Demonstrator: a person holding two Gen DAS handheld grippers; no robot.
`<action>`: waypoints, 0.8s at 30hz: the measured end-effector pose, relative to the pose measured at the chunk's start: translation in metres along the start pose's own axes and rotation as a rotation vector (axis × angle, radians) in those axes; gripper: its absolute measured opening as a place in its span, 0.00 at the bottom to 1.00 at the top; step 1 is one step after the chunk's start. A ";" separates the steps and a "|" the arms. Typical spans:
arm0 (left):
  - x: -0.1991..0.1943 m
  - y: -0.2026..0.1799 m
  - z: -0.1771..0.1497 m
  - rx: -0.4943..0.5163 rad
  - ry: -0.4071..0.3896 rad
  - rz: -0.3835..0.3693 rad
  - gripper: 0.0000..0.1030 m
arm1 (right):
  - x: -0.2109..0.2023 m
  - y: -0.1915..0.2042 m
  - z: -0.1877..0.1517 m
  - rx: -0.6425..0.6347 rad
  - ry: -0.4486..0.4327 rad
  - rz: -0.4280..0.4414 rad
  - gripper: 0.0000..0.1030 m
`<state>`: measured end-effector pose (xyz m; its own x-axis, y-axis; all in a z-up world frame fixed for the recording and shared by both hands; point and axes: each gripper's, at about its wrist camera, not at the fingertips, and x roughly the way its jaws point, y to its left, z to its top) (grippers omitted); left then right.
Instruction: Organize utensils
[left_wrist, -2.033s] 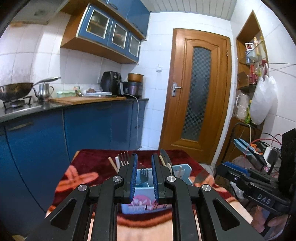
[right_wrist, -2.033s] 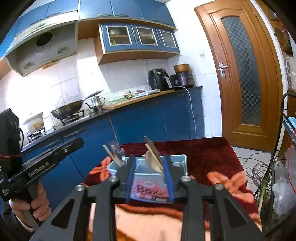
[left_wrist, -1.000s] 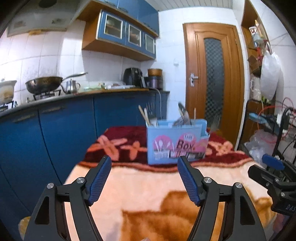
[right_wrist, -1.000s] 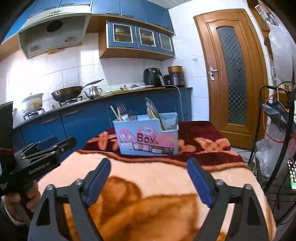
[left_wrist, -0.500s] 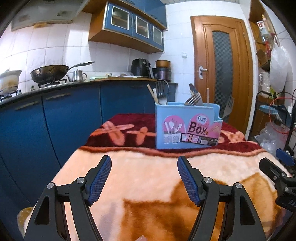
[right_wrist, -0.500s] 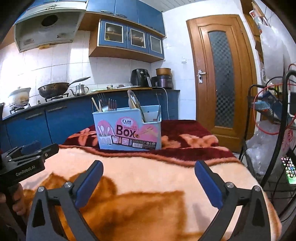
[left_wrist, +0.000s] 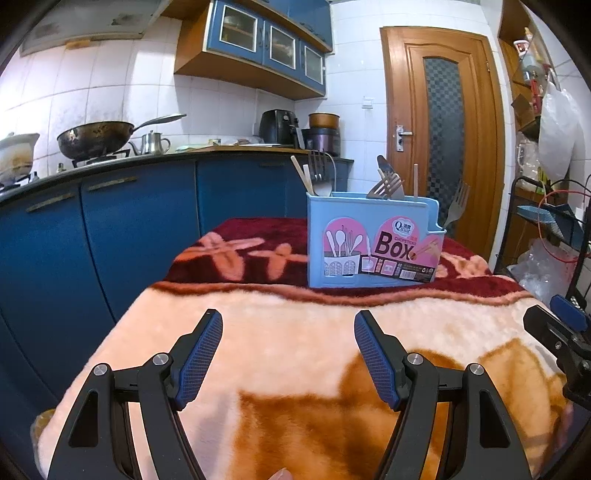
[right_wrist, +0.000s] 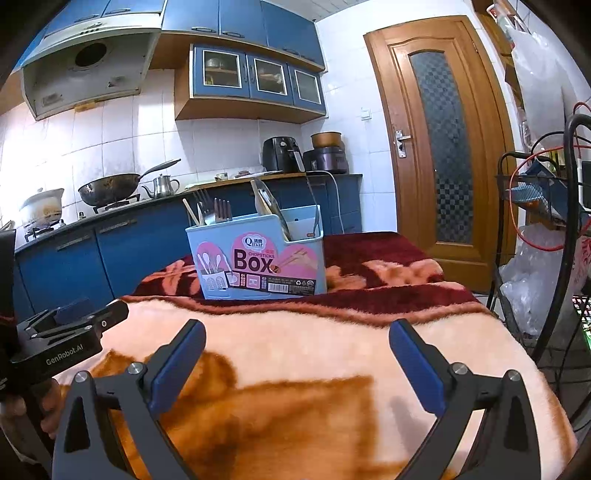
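A light blue utensil box (left_wrist: 373, 243) with a pink "Box" label stands upright on the maroon far end of a plush blanket-covered table (left_wrist: 295, 362). Forks (left_wrist: 386, 184), chopsticks (left_wrist: 301, 177) and a flat blade stick up out of it. My left gripper (left_wrist: 288, 321) is open over the cream part of the blanket, well short of the box, with nothing between its blue pads. The right wrist view shows the same box (right_wrist: 258, 254) with forks (right_wrist: 221, 210). My right gripper (right_wrist: 295, 328) is wide open and also empty, well back from the box.
Blue kitchen cabinets (left_wrist: 129, 240) run along the left under a counter with a wok (left_wrist: 96, 142). A wooden door (left_wrist: 443, 147) stands behind the table. A wire rack (right_wrist: 535, 221) with cables and plastic bags crowds the right edge. A hand holds the left gripper's black frame (right_wrist: 70, 332).
Two seconds ago both grippers were closed around the box. They have let go and drawn back toward me, sinking a little, and the right jaws have spread wider. The box stays on the blanket.
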<state>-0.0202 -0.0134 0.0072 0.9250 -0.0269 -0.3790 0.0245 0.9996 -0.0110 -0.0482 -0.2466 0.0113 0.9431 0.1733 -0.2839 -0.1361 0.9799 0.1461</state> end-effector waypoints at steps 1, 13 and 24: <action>0.000 0.000 0.000 0.000 0.000 -0.001 0.73 | 0.000 0.000 0.000 0.000 0.000 0.000 0.99; -0.001 0.001 -0.001 -0.013 -0.007 0.000 0.73 | 0.001 0.001 0.000 0.010 0.010 0.007 0.99; -0.001 0.000 -0.001 -0.008 -0.012 0.001 0.73 | 0.001 0.004 0.000 -0.006 0.004 -0.007 0.99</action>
<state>-0.0220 -0.0137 0.0065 0.9296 -0.0254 -0.3677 0.0201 0.9996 -0.0181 -0.0481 -0.2425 0.0112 0.9428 0.1668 -0.2885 -0.1312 0.9816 0.1387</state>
